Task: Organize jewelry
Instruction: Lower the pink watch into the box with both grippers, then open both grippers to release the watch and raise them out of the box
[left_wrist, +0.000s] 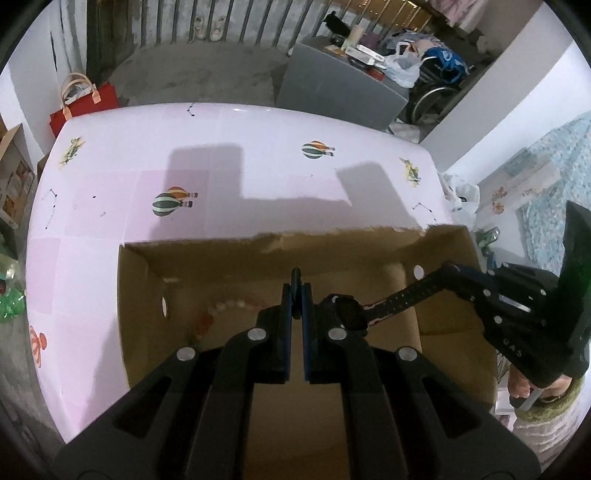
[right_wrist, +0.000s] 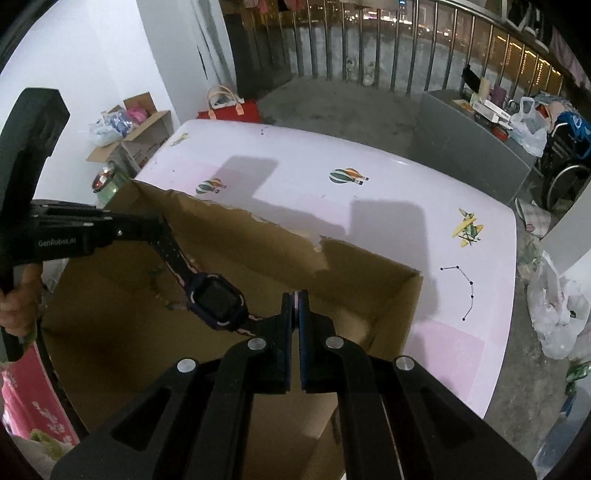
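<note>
Now a watch hangs stretched between two clamped grippers, low over an open box — the placing step, I judge.

Nearest, at lower centre of the right wrist view, the right gripper pinches one strap end; the watch sags mid-frame, its other strap running to the left gripper at left, also clenched on it. Below lies the cardboard box, holding a pale beaded string with something reddish beside it — blurred. Beyond spreads the pink table. Next, I judge: lower further, then release both ends evenly.
</note>
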